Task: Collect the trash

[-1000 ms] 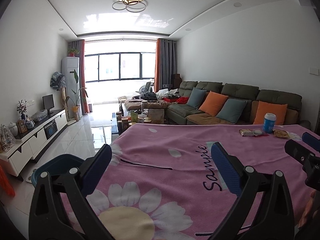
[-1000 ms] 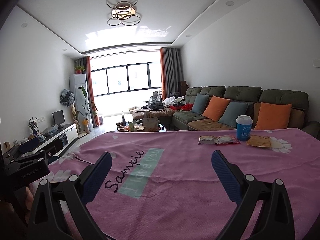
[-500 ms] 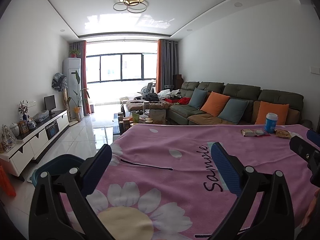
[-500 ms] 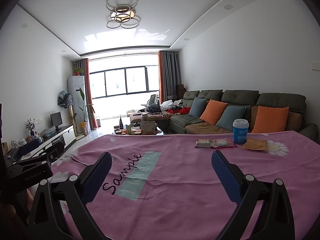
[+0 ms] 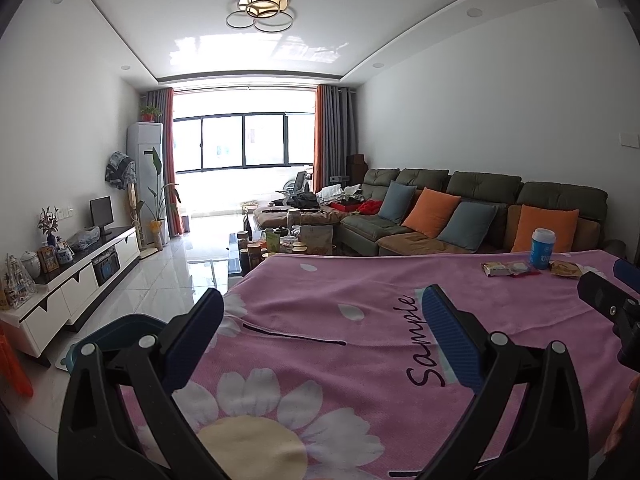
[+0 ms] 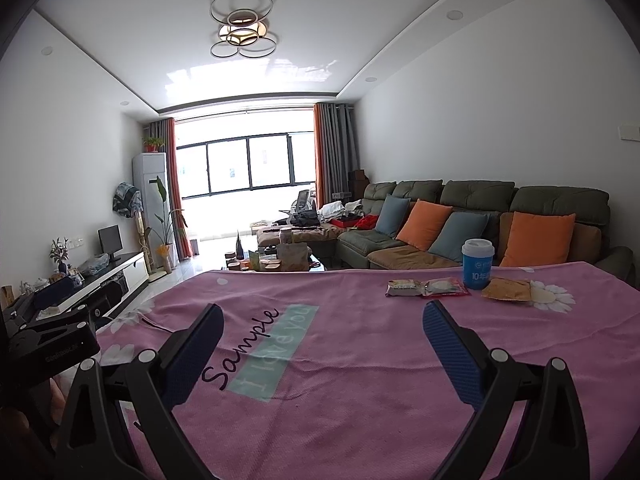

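On the far right part of the pink flowered tablecloth (image 6: 360, 344) lie two snack wrappers (image 6: 426, 288) side by side and a yellow-brown packet (image 6: 507, 290). A blue paper cup with a white lid (image 6: 477, 264) stands upright behind them. The same wrappers (image 5: 508, 269), cup (image 5: 542, 249) and packet (image 5: 565, 269) show small at the right in the left wrist view. My right gripper (image 6: 320, 320) is open over the cloth, short of the trash. My left gripper (image 5: 320, 312) is open above the cloth's left half, holding nothing.
A blue-green bin (image 5: 116, 330) stands on the floor by the table's left edge. Beyond the table are a cluttered coffee table (image 5: 280, 242), a grey sofa with orange and blue cushions (image 6: 460, 224) and a white TV cabinet (image 5: 72, 276).
Both views have tilted and drifted slightly. The trash sits a little nearer and lower in the right wrist view. Both grippers stay open and empty.
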The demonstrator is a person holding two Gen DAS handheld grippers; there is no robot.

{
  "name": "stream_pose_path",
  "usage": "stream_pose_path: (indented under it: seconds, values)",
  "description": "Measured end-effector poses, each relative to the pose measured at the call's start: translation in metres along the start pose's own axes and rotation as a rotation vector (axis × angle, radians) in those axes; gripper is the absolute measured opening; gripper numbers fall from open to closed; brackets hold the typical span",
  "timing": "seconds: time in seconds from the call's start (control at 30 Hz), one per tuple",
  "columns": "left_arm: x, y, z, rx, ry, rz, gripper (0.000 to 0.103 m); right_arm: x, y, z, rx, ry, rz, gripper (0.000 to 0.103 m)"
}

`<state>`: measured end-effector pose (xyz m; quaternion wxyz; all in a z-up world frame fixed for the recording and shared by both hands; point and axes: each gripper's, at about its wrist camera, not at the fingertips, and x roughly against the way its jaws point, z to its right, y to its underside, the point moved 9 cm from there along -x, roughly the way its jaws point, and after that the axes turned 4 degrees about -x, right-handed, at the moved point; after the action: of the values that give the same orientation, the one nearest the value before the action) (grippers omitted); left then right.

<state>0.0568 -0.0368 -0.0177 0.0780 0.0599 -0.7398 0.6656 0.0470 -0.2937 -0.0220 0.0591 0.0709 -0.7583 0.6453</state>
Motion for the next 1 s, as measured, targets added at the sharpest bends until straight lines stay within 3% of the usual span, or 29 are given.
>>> stream_pose_path:
  seconds: [1.0]
  values:
    - [-0.0015, -0.0013, -0.0012, 0.006, -0.004, -0.007, 0.098, 0.0005, 0.0006, 0.002, -0.004, 0.012, -0.002, 0.096]
